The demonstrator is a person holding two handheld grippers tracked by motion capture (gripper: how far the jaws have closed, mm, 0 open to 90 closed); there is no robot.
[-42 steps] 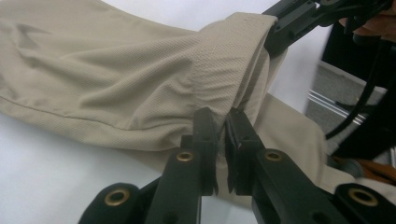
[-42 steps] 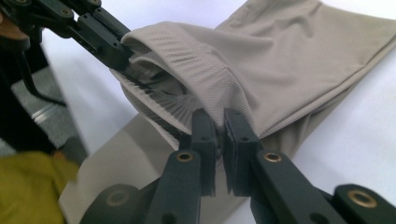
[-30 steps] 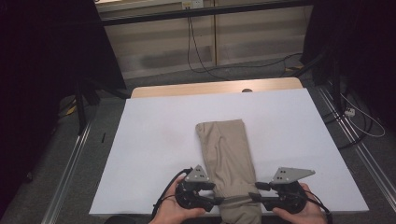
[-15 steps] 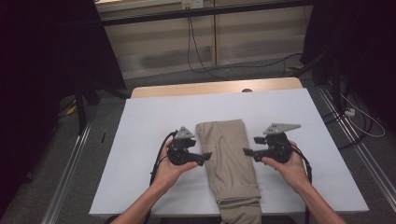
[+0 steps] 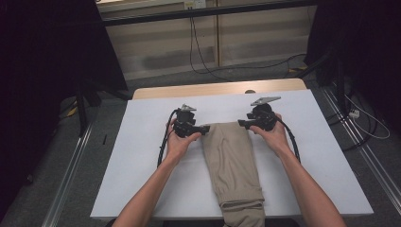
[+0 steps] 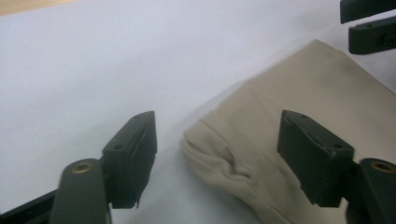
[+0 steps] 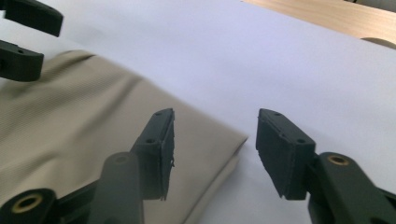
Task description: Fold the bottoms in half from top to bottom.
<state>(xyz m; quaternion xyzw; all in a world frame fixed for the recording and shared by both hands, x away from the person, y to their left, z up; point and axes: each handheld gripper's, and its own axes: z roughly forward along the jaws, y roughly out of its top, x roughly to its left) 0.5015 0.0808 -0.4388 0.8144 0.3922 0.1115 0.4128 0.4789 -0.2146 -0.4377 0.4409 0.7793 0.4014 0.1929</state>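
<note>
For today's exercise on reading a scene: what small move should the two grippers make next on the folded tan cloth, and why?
Probably close each gripper on its far corner. The left gripper and right gripper each straddle a far corner of the tan cloth, jaws apart, pads not yet pressing, so neither has a hold for lifting or folding.

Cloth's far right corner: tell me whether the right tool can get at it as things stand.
Probably yes. In its own view the right tool stands open with the corner of the cloth lying between its jaws on the white sheet, pads not yet touching. Nothing blocks it.
</note>
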